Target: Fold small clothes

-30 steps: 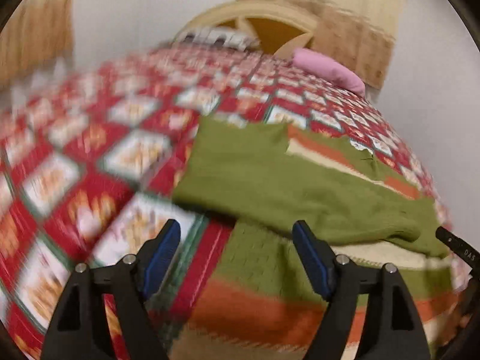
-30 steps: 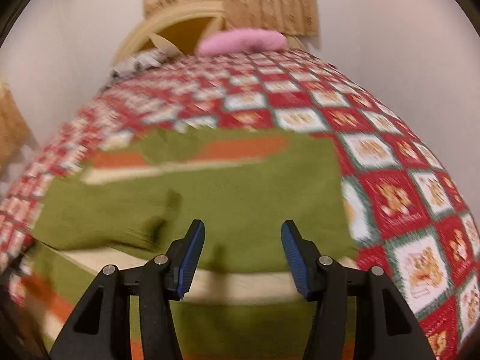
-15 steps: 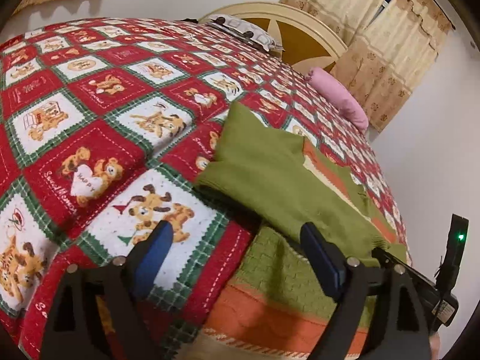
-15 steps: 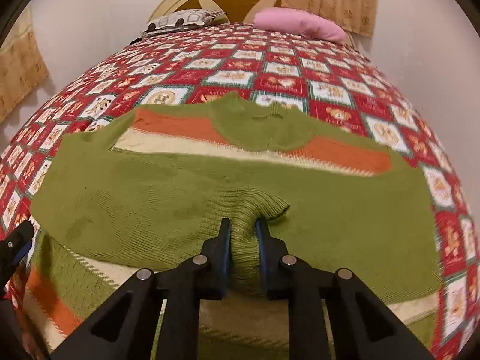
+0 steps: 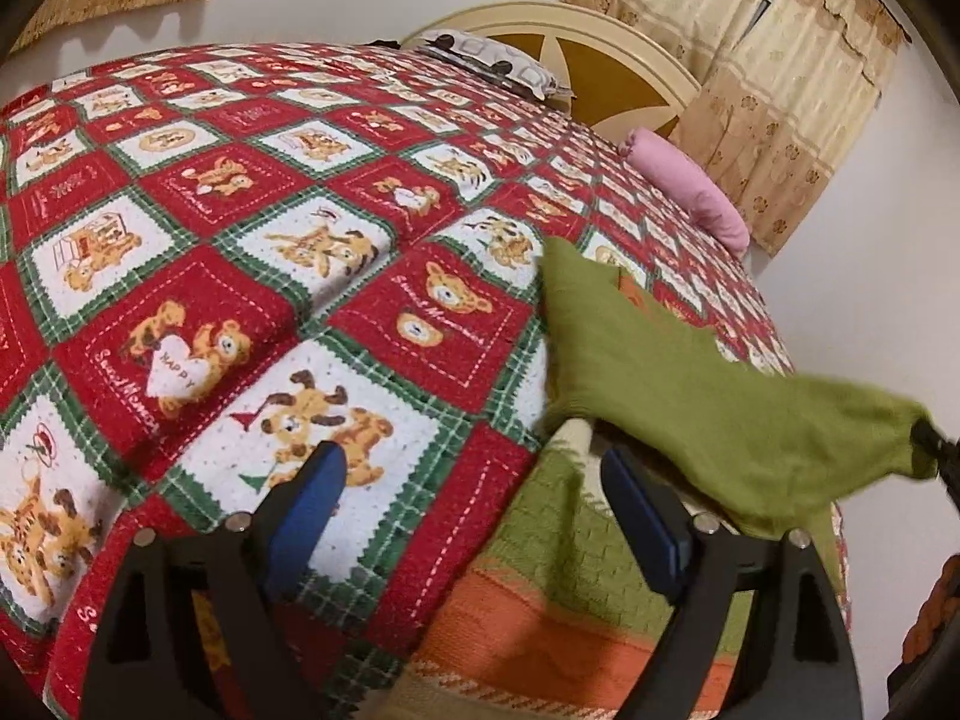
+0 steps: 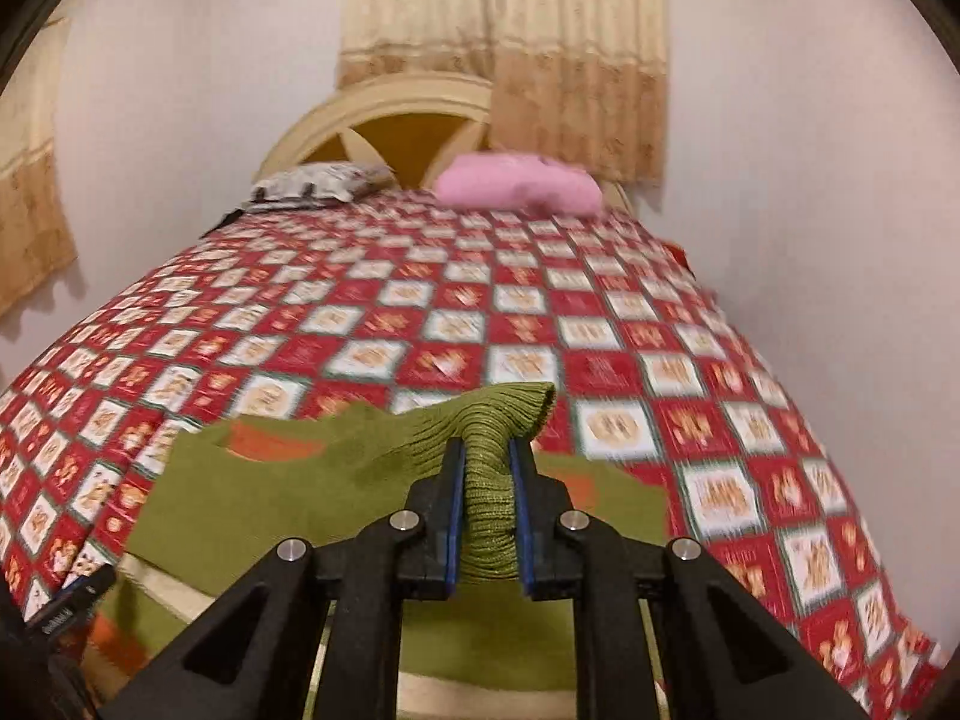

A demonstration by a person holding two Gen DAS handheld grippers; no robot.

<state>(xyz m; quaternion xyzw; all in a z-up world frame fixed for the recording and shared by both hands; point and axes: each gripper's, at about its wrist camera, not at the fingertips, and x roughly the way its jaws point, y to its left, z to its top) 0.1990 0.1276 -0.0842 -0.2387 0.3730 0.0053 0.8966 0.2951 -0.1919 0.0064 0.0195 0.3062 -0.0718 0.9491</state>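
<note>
A small green knit sweater (image 5: 606,546) with orange and cream stripes lies on the bed's red patchwork quilt (image 5: 240,252). My right gripper (image 6: 487,468) is shut on the ribbed cuff of its green sleeve (image 6: 489,438) and holds it lifted off the sweater body (image 6: 240,498). In the left wrist view the raised sleeve (image 5: 708,408) stretches to the right, where the right gripper's tip (image 5: 930,441) shows. My left gripper (image 5: 474,498) is open and empty, low over the sweater's left hem edge and the quilt.
A pink pillow (image 6: 519,183) and a patterned grey pillow (image 6: 312,183) lie at the cream headboard (image 6: 384,120). Beige curtains (image 6: 504,48) hang behind. White walls close in on the bed's right side. The left gripper's tip (image 6: 72,600) shows at the lower left.
My right gripper closed on the sleeve cuff and has lifted it up off the sweater. My left gripper stayed open and shifted slightly left over the hem.
</note>
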